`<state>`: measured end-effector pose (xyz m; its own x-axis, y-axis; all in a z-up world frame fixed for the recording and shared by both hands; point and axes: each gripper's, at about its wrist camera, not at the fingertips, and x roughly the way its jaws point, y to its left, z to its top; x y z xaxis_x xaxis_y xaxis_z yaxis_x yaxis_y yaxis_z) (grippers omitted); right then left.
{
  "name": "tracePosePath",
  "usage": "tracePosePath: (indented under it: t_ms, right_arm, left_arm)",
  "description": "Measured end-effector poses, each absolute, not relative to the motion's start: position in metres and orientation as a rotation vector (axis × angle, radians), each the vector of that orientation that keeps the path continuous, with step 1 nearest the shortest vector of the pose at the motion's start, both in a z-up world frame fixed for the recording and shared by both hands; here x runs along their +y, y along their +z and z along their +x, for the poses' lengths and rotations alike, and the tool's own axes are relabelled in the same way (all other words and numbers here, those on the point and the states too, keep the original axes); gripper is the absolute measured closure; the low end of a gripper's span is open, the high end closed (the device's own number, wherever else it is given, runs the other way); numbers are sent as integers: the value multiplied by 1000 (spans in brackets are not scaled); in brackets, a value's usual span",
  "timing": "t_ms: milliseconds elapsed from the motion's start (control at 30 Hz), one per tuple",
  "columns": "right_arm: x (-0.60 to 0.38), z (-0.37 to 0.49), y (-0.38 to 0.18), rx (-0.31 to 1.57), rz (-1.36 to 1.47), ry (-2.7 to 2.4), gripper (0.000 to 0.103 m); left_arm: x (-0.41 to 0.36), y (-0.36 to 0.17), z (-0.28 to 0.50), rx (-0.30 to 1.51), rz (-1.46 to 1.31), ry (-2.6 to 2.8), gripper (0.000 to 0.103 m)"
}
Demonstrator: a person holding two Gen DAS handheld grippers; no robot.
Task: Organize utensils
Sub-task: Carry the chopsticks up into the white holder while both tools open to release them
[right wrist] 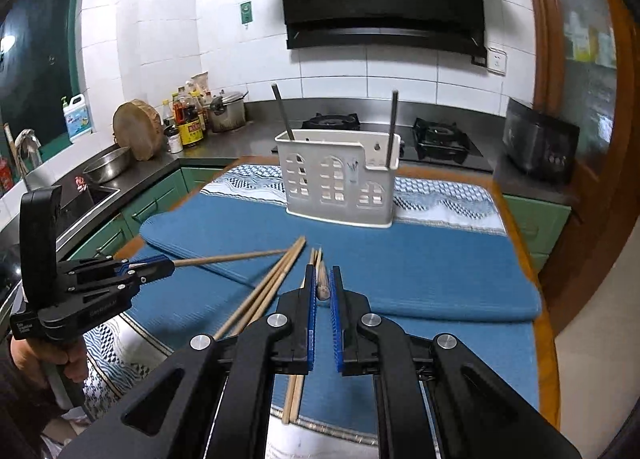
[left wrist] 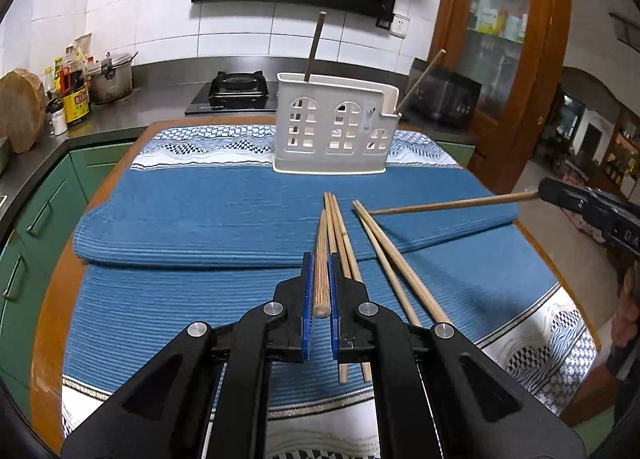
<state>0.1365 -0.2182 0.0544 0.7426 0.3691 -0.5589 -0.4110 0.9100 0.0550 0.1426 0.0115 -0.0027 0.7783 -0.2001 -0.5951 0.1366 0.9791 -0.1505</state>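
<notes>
Two pairs of jaws each clamp one chopstick lengthwise: the left gripper point(left wrist: 320, 279) holds its chopstick point(left wrist: 321, 259) pointing toward the white utensil holder point(left wrist: 332, 131) ahead, and the right gripper point(right wrist: 323, 291) grips its chopstick point(right wrist: 322, 283) aimed likewise.

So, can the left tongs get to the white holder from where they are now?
Probably yes. The left tongs, shut on a chopstick, face the white holder across open blue cloth; the loose chopsticks lie flat below, and the right tongs with a second chopstick sit aside.
</notes>
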Motion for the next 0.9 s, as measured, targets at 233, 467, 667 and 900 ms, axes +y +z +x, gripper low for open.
tracePosePath:
  t_ms: [233, 467, 667, 900]
  right_arm:
    - [-215, 172, 98, 567, -88, 464, 96]
    - [-214, 205, 154, 513, -109, 464, 96]
    - [-202, 239, 194, 468, -145, 433, 96]
    - [-196, 279, 224, 413, -132, 386, 96]
  left_arm:
    - [18, 25, 157, 613, -92, -206, 98]
    - [16, 48, 182, 595, -52, -222, 98]
    - [15, 59, 201, 598, -35, -234, 98]
    - [12, 82, 218, 574, -19, -252, 98]
